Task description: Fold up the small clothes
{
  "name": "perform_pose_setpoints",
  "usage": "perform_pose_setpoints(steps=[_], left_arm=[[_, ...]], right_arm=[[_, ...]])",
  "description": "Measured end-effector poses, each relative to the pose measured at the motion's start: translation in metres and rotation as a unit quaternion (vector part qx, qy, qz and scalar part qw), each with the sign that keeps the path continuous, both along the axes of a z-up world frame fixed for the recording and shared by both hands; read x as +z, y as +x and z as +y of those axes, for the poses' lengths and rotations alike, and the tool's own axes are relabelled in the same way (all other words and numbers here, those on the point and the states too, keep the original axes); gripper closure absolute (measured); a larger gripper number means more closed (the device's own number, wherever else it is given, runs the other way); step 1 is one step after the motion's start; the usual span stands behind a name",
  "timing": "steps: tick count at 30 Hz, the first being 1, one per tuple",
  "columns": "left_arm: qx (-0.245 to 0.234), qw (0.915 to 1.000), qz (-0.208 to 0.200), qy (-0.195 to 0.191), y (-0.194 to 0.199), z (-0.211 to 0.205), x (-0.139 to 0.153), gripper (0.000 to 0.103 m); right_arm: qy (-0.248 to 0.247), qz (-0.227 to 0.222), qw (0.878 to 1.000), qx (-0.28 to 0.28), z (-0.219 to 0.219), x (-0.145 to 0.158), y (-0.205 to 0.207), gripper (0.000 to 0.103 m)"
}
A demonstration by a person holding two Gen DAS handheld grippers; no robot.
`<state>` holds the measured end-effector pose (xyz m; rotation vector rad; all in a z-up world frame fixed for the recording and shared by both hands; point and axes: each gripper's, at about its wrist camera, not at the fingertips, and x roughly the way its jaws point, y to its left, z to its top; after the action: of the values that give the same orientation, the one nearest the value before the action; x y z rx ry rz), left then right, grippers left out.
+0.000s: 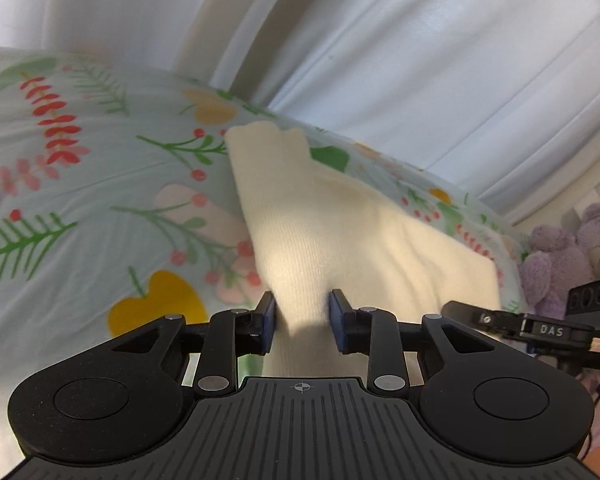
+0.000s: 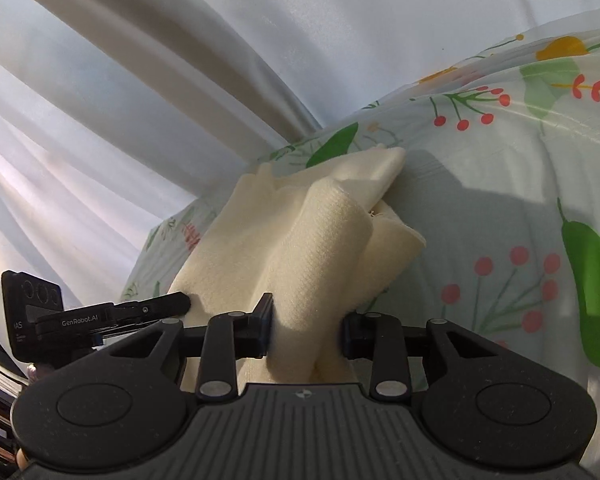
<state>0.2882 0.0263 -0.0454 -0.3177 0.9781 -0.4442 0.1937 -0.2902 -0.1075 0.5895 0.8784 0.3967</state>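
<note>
A small cream knit garment (image 1: 320,216) lies on a floral bedsheet (image 1: 80,184). My left gripper (image 1: 302,320) is shut on its near edge, the cloth bunched between the blue pads. My right gripper (image 2: 306,326) is shut on another part of the same garment (image 2: 300,240), which rises in folds ahead of the fingers. The right gripper shows at the right edge of the left wrist view (image 1: 532,330), and the left gripper shows at the left of the right wrist view (image 2: 100,316). The garment's far end rests on the sheet (image 2: 480,200).
White curtains (image 1: 420,40) hang behind the bed. A purple plush bear (image 1: 572,248) sits at the right edge past the sheet. The curtains also fill the left of the right wrist view (image 2: 100,100).
</note>
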Motion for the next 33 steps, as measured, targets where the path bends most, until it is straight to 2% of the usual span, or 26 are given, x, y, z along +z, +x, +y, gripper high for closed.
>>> perform_pose_setpoints(steps=[2,4,5,6,7,9,10,13,15,17,18,20,23,24,26,28,33], left_arm=[[0.031,0.9993,-0.019,-0.003,-0.007,0.014,0.006,0.072],[0.077,0.9955,-0.055,0.012,-0.010,0.024,0.019,0.068],[0.092,0.9928,-0.074,0.019,-0.011,0.025,0.024,0.064],[0.106,0.9896,-0.092,0.031,-0.009,0.022,0.030,0.053],[0.116,0.9876,-0.100,0.036,-0.007,0.019,0.033,0.046],[0.122,0.9874,-0.095,0.034,0.004,0.009,0.035,0.046],[0.125,0.9878,-0.089,0.027,0.009,0.004,0.035,0.043],[0.136,0.9880,-0.073,0.013,0.030,-0.020,0.027,0.041],[0.126,0.9885,-0.074,0.040,0.048,-0.042,0.017,0.041],[0.120,0.9865,-0.086,0.071,0.060,-0.060,0.005,0.041],[0.122,0.9848,-0.088,0.086,0.065,-0.068,-0.001,0.043],[0.121,0.9829,-0.097,0.098,0.071,-0.076,-0.009,0.041],[0.098,0.9863,-0.083,0.104,0.079,-0.083,-0.018,0.034],[0.092,0.9872,-0.080,0.102,0.081,-0.084,-0.020,0.031],[0.094,0.9858,-0.088,0.107,0.080,-0.085,-0.023,0.030],[0.090,0.9850,-0.095,0.112,0.079,-0.088,-0.024,0.028],[0.097,0.9847,-0.097,0.108,0.076,-0.086,-0.023,0.026]], right_arm=[[-0.065,-0.017,0.997,-0.034,0.001,0.010,-0.012,0.060],[-0.138,-0.053,0.985,-0.085,0.002,0.027,-0.027,0.059],[-0.167,-0.077,0.977,-0.107,0.005,0.037,-0.031,0.058],[-0.185,-0.101,0.970,-0.120,0.011,0.050,-0.036,0.057],[-0.188,-0.114,0.969,-0.114,0.018,0.057,-0.033,0.058],[-0.181,-0.111,0.975,-0.066,0.040,0.060,-0.011,0.064],[-0.181,-0.100,0.978,-0.030,0.057,0.058,0.008,0.072],[-0.204,-0.082,0.975,0.022,0.098,0.040,0.038,0.084],[-0.237,-0.078,0.968,0.024,0.114,0.027,0.054,0.085],[-0.268,-0.076,0.960,0.014,0.120,0.017,0.065,0.091],[-0.271,-0.069,0.960,0.000,0.117,0.012,0.070,0.092],[-0.257,-0.081,0.963,-0.027,0.106,0.004,0.073,0.103],[-0.221,-0.092,0.968,-0.075,0.086,-0.003,0.069,0.103],[-0.220,-0.092,0.967,-0.093,0.081,-0.005,0.068,0.103],[-0.193,-0.089,0.970,-0.118,0.069,-0.008,0.065,0.103],[-0.174,-0.086,0.973,-0.127,0.063,-0.009,0.064,0.103],[-0.174,-0.086,0.973,-0.128,0.065,-0.009,0.062,0.103]])
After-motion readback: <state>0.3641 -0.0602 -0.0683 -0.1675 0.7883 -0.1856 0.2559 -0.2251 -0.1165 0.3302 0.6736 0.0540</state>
